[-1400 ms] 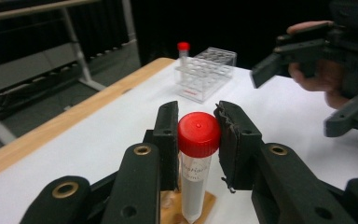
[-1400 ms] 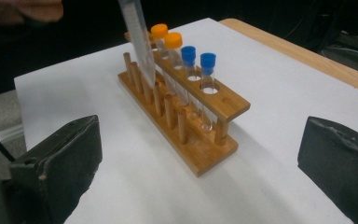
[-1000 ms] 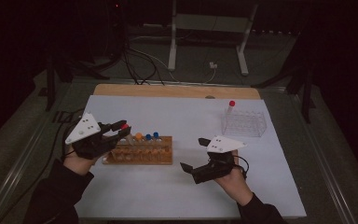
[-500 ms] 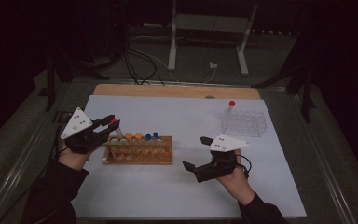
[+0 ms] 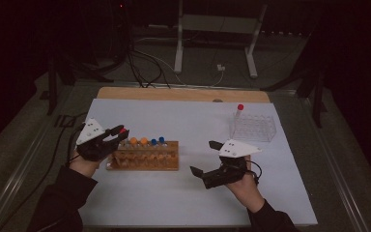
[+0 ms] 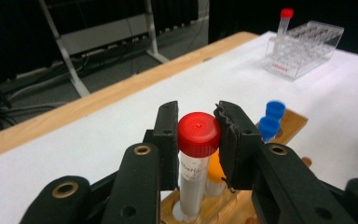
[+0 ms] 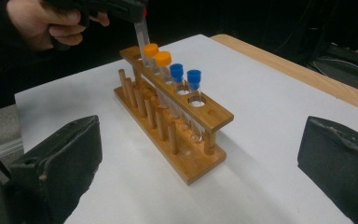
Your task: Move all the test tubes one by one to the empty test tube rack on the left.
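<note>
Clamped on the red screw cap of a clear plastic tube (image 5: 121, 131), the left gripper (image 5: 117, 134) sits at about nine o'clock on the white table sheet (image 5: 183, 203) in the high view, over the left end of the long wooden tube rack (image 5: 145, 155). That rack also carries two orange-capped tubes (image 5: 138, 142) and two blue-capped tubes (image 5: 157, 141). At about four o'clock the right gripper (image 5: 204, 157) hovers with its jaws spread wide and nothing between them. A clear plastic rack (image 5: 252, 129) with one red-capped tube (image 5: 239, 110) stands at two o'clock.

From the left gripper view, both pads press the red cap of the clear tube (image 6: 197, 135). Its long axis runs nearly vertical, cap up, and its lower end stands in a hole of the wooden rack (image 6: 286, 123).

From the right gripper view, the wooden rack (image 7: 177, 116) runs from ten o'clock toward five o'clock. At its far end the left gripper (image 7: 142, 11) holds the tube (image 7: 141, 30), which leans slightly, bottom toward the rack. The right gripper's own pads (image 7: 65, 154) stand well apart.
</note>
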`<action>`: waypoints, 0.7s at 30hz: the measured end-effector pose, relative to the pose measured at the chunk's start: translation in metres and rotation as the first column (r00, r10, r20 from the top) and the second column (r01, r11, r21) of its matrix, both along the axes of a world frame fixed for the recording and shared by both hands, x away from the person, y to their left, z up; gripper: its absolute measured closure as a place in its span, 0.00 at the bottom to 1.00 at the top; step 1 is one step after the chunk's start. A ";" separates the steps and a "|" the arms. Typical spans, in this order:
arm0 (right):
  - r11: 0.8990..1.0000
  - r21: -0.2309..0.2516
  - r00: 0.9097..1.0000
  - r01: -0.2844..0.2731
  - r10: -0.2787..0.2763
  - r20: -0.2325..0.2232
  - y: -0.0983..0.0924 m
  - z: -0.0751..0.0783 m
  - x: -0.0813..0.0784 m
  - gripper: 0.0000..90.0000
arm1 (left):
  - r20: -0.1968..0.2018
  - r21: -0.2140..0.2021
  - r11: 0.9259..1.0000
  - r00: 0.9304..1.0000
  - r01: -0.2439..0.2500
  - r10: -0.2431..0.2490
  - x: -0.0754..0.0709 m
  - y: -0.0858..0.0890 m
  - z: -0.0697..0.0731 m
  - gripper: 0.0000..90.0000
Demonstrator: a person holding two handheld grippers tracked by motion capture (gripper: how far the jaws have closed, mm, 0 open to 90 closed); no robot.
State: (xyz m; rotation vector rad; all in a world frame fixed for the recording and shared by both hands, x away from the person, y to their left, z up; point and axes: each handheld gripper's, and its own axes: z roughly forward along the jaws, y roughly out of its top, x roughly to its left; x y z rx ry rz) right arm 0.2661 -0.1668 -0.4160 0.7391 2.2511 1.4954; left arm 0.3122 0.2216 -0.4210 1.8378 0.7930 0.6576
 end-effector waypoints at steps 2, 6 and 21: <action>1.000 0.001 1.000 0.001 -0.001 0.001 -0.001 0.000 0.000 0.00 | -0.015 0.006 1.000 1.000 -0.001 0.001 0.001 0.000 -0.003 0.80; 1.000 0.004 1.000 0.001 -0.001 0.002 -0.002 0.001 0.000 0.00 | -0.041 0.008 1.000 0.999 -0.004 0.004 0.004 0.000 -0.010 0.80; 1.000 0.002 1.000 -0.003 0.003 -0.001 -0.003 0.002 0.000 0.00 | -0.103 0.007 1.000 0.995 -0.007 0.008 0.009 0.000 -0.027 0.80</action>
